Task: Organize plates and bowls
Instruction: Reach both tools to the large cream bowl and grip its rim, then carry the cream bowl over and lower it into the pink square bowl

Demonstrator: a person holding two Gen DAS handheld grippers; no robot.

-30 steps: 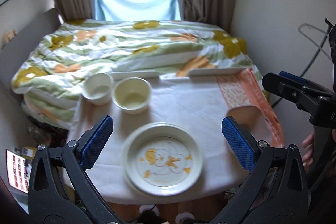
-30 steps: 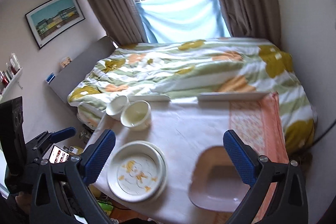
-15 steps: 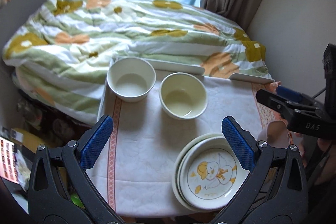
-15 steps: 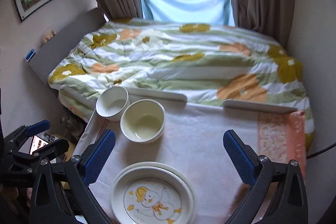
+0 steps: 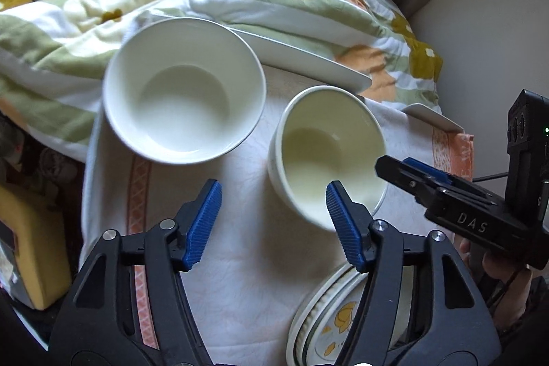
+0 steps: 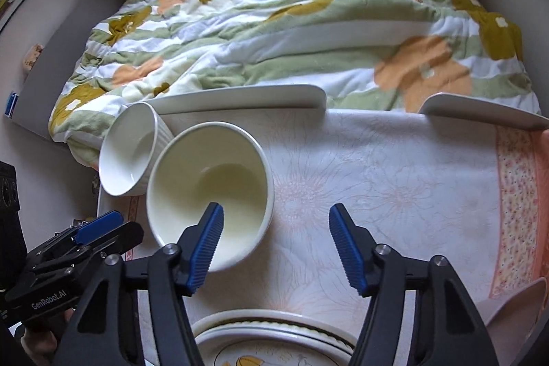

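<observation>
The left tongs (image 5: 272, 216) stand wide and hold nothing, over the cloth-covered desk (image 5: 240, 263). Their right blue pad (image 5: 343, 228) lies across the near rim of the cream bowl (image 5: 326, 153); whether it touches cannot be told. Their left pad (image 5: 202, 223) hangs over bare cloth. The white bowl (image 5: 183, 90) sits at the desk's far left corner, beyond and left of these tongs, well apart from both pads. Near right, partly hidden behind the right arm of the tongs, is the stack of plates (image 5: 329, 325) — the top one bears an orange-yellow picture.

The right tongs (image 6: 276, 240) are also wide and hold nothing. Their left pad (image 6: 206, 246) overlaps the near inner wall of the cream bowl (image 6: 209, 184), while the right pad (image 6: 345, 246) stands over the floral cloth to the bowl's right. In this view the white bowl (image 6: 132, 151), ribbed on its outside, is just beside the cream one on its far left; they look close to touching. The stack of plates (image 6: 274, 335) lies at the near edge, between the arms of the tongs.

Two long white dishes (image 6: 240, 98) lie along the desk's far edge — against the flowered quilt (image 6: 274, 23) on the bed beyond.
</observation>
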